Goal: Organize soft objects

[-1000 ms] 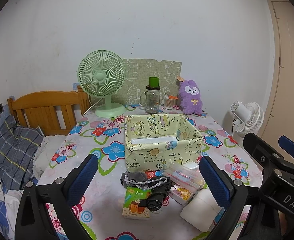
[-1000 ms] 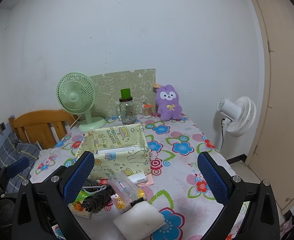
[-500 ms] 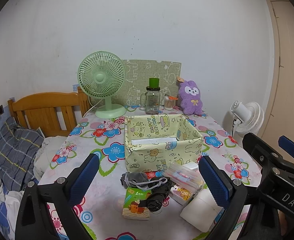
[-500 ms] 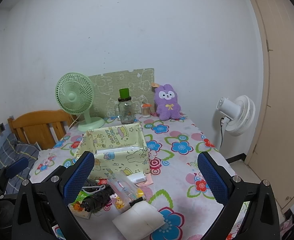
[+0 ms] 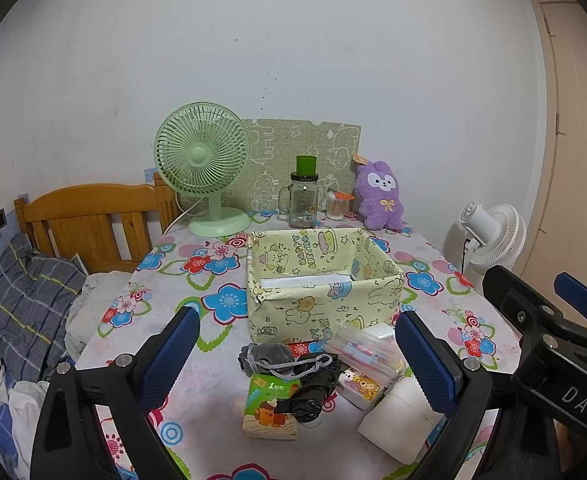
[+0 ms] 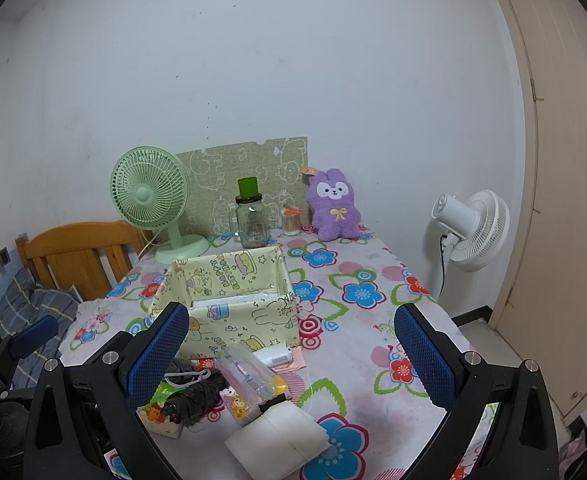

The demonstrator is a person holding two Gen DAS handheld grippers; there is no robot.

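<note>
Left wrist view: left tongs (image 5: 295, 346) gaping wide, gripping nothing; right tongs (image 6: 291, 346) likewise. Soft items pile (image 5: 317, 376) sitting on desk (image 5: 181, 280) just before fabric box (image 5: 321, 280), not yet sorted. Task looking barely begun.

The left black plastic two-finger gripper (image 5: 296, 350) carries blue cross-hatched rubber pads (image 5: 423, 360) on angular arms, each pinned with round silver screws. The right black plastic two-finger gripper (image 6: 291, 354) matches it, its frame marked "DAS" in white letters.
</note>
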